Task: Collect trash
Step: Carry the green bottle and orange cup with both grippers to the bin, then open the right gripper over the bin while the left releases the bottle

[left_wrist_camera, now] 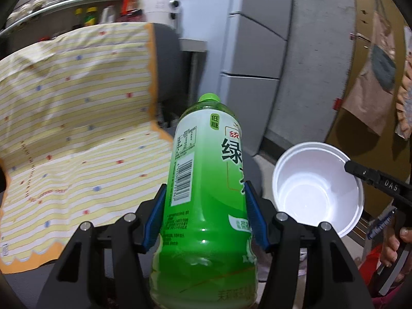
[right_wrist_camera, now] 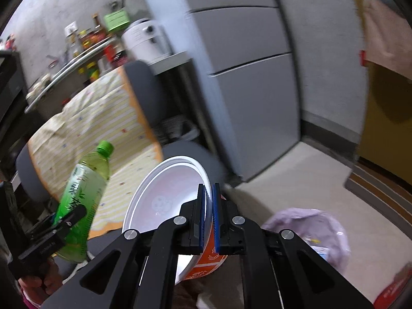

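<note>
My left gripper [left_wrist_camera: 204, 193] is shut on a green tea bottle [left_wrist_camera: 206, 180] with a green cap, its blue pads pressing both sides of the body. The same green tea bottle [right_wrist_camera: 82, 195] shows tilted at the left of the right wrist view, in the left gripper [right_wrist_camera: 69, 219]. My right gripper [right_wrist_camera: 209, 193] is shut on the rim of a white instant-noodle bowl [right_wrist_camera: 164, 200] with an orange outside. In the left wrist view the bowl [left_wrist_camera: 316, 188] hangs to the right, pinched at its rim by the right gripper [left_wrist_camera: 347, 167].
A chair draped in a yellow striped cloth [left_wrist_camera: 77, 128] stands to the left. A grey fridge [right_wrist_camera: 244, 77] rises ahead. A bin lined with a pale purple bag [right_wrist_camera: 309, 231] sits on the floor at lower right. A shelf of bottles [right_wrist_camera: 85, 46] and a white appliance [right_wrist_camera: 144, 38] are behind.
</note>
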